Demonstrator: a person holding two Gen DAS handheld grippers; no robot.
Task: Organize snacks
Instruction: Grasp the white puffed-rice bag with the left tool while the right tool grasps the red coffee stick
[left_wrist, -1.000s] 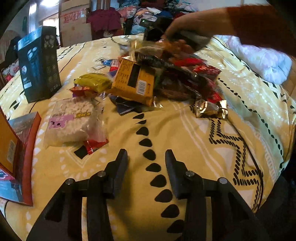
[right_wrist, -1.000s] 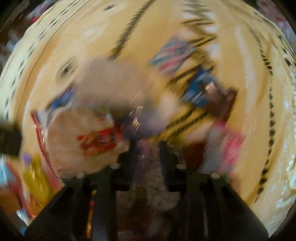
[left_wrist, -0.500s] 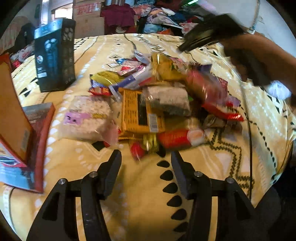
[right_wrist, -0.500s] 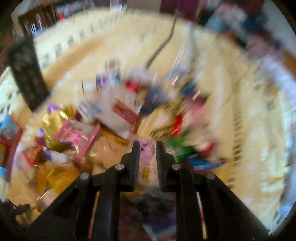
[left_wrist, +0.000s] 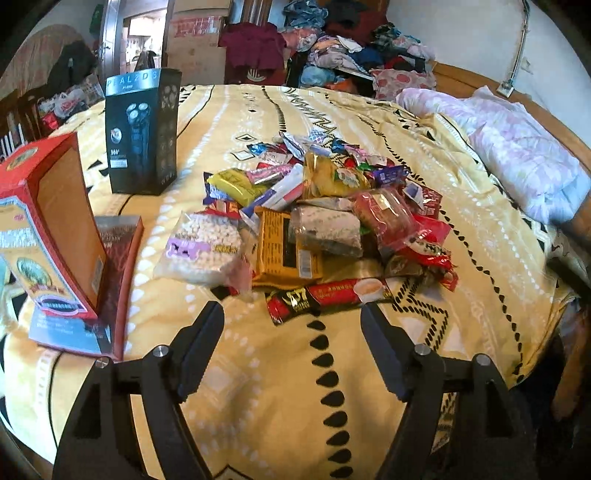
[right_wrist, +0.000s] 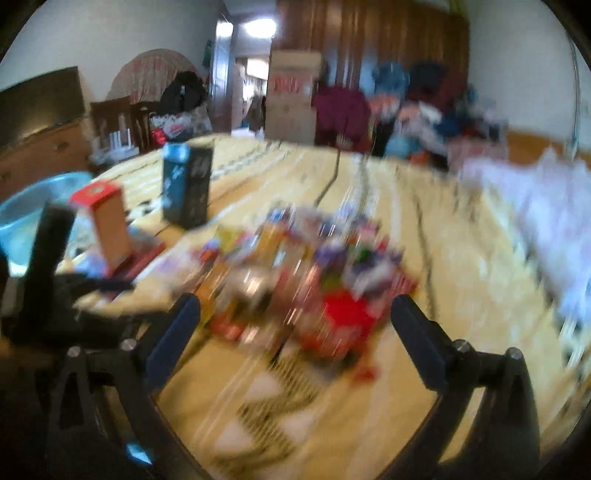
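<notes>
Yellow patterned bedspread (left_wrist: 369, 122) carries everything. Landmark: the snack pile (left_wrist: 332, 218) heaped mid-bed.

Left gripper (left_wrist: 291, 317) hangs just short of the pile's near edge, jaws apart and just been opening, only bedspread between them. A red stick packet (left_wrist: 328, 293) lies at the pile's near edge, just beyond the fingertips, untouched. A clear bag of white puffs (left_wrist: 201, 251) sits on the pile's left side, against an orange-yellow pack (left_wrist: 282, 247).

Left of the pile: a tall black box (left_wrist: 142, 133) upright; nearer, a red carton (left_wrist: 44, 225) upright on a flat red box (left_wrist: 118, 258), partly cut off by the lens edge. Right of the pile, a pale pink quilt (left_wrist: 517, 158).

Right gripper (right_wrist: 295, 314): jaws wide, just been opening, nothing between them. That view is motion-blurred; the pile there is a smear of colours, single packets unreadable. A dark shape at its left edge cannot be identified.
</notes>
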